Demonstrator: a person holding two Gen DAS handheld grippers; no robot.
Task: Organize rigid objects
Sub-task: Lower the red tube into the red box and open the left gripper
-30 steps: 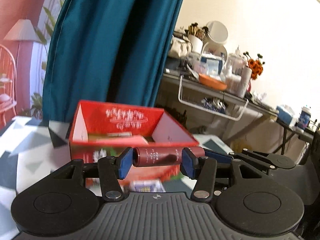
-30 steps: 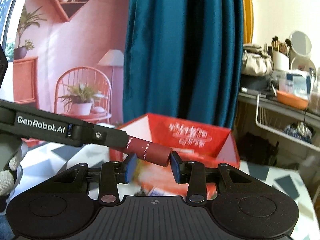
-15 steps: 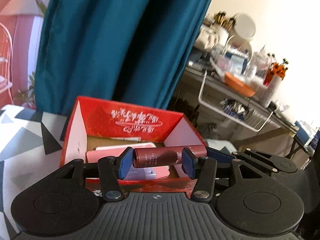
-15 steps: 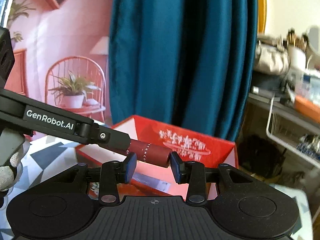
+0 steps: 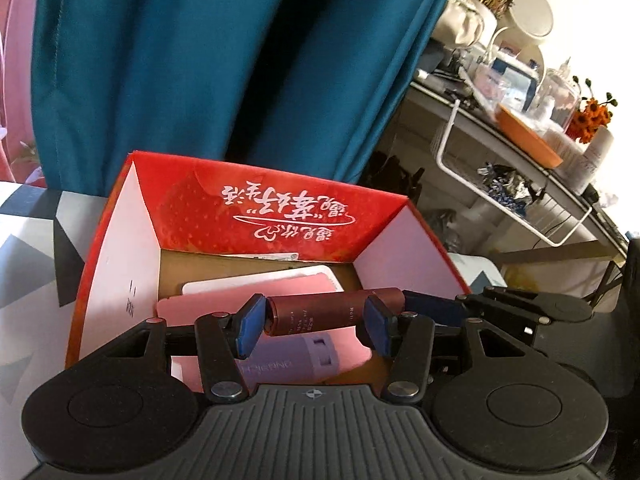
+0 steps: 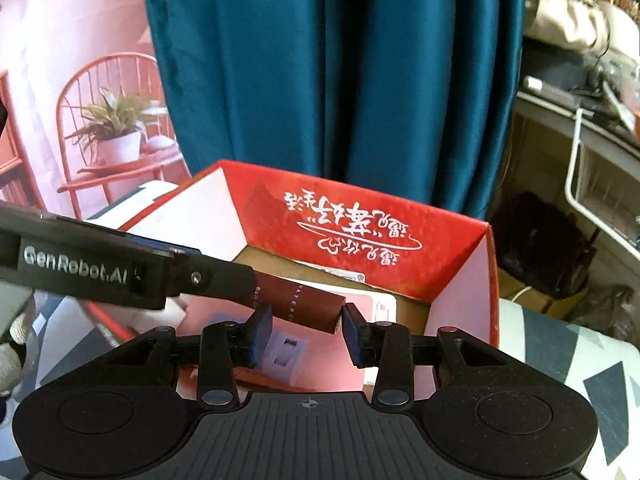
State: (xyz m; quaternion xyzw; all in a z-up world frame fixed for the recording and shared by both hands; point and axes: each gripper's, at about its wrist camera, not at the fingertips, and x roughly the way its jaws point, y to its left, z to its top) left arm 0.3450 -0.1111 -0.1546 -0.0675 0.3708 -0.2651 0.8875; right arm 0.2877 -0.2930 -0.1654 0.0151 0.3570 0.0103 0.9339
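A dark red tube [image 5: 316,314] lies crosswise between the blue pads of my left gripper [image 5: 314,326], which is shut on it. Its far end runs past the right pad to a finger of the right gripper [image 5: 432,308]. In the right wrist view the same tube [image 6: 304,300] comes in slanting from the left, and my right gripper [image 6: 308,332] is shut on its free end. A left gripper finger [image 6: 216,276] covers the tube's other half. Both grippers hang over the open red cardboard box [image 5: 280,208] [image 6: 360,224], which holds a flat pink pack [image 5: 260,284] and a lavender item [image 5: 288,364].
A teal curtain [image 5: 200,60] hangs right behind the box. A cluttered desk with a white wire basket [image 5: 500,200] stands to the right. The box rests on a grey-and-white patterned cloth [image 6: 560,360]. A gloved hand [image 6: 12,344] shows at the left edge.
Both grippers have carried the tube forward and down over the red box. The box has grown larger, and its inside with the pink pack has come into sight below the tube.
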